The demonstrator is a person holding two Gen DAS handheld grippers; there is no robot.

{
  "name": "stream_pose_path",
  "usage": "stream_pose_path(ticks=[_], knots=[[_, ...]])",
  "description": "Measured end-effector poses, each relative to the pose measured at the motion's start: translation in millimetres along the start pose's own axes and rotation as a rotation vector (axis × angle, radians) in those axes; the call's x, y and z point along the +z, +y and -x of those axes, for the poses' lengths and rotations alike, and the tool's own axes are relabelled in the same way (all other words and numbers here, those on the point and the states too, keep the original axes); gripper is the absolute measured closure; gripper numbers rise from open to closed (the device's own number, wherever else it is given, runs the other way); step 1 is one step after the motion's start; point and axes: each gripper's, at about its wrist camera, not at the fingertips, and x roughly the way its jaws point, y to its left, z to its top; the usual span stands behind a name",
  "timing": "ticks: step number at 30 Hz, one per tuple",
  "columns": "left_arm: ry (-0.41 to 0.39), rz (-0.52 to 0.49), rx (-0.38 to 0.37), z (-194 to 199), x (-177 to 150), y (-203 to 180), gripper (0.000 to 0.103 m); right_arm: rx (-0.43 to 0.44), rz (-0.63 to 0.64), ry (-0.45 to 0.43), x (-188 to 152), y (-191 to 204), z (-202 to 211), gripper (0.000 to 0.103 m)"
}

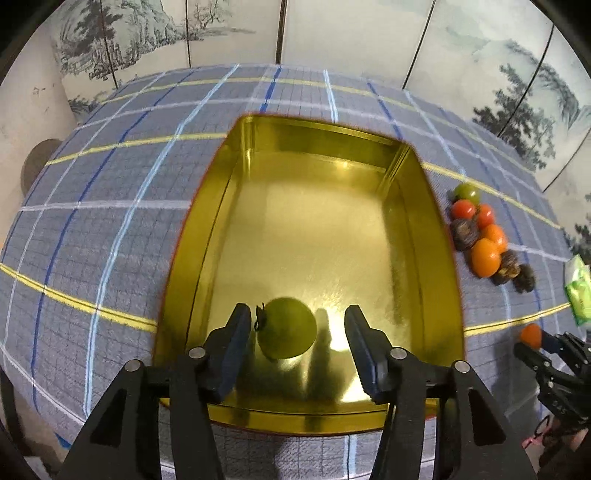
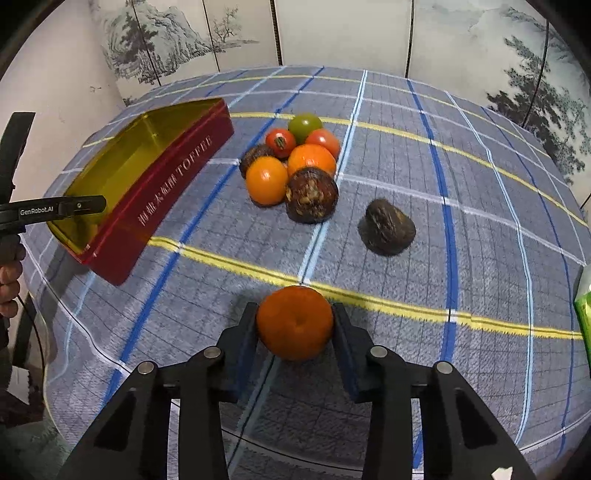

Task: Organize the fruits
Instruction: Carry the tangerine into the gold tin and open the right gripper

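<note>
A gold-lined tin (image 1: 436,229), red outside with "TOFFEE" on its side (image 2: 173,177), sits on the checked cloth. A green fruit (image 1: 287,328) lies in the tin near its front wall, between the fingers of my open left gripper (image 1: 297,325), close to the left finger. My right gripper (image 2: 295,321) is shut on an orange fruit (image 2: 295,323) above the cloth; it shows at the right edge of the left wrist view (image 1: 530,335). A pile of fruits (image 2: 295,162) lies right of the tin: orange, red, green and dark brown ones. One dark brown fruit (image 2: 388,227) lies apart.
A green packet (image 1: 580,291) lies at the table's right edge, also in the right wrist view (image 2: 585,317). A painted folding screen (image 1: 332,33) stands behind the table. The left gripper's body (image 2: 55,210) and the person's hand show left of the tin.
</note>
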Motion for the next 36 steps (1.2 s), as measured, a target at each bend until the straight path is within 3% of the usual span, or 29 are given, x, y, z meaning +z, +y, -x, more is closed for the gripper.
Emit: stream_pose_path(ticks=[4, 13, 22, 36], knots=[[-0.072, 0.005, -0.006, 24.0, 7.5, 6.8, 0.046, 0.021, 0.017, -0.033, 12.4, 9.2, 8.8, 0.067], [-0.221, 0.028, 0.121, 74.0, 6.2, 36.3, 0.032, 0.133, 0.127, -0.098, 52.2, 66.6, 22.0, 0.067], [-0.211, 0.083, 0.206, 76.5, -10.6, 64.0, 0.031, 0.221, 0.245, -0.06, 72.5, 136.7, 2.5, 0.067], [-0.153, 0.181, 0.274, 58.9, -26.5, 94.7, 0.028, 0.187, 0.329, 0.023, 84.9, 180.9, -41.0, 0.067]])
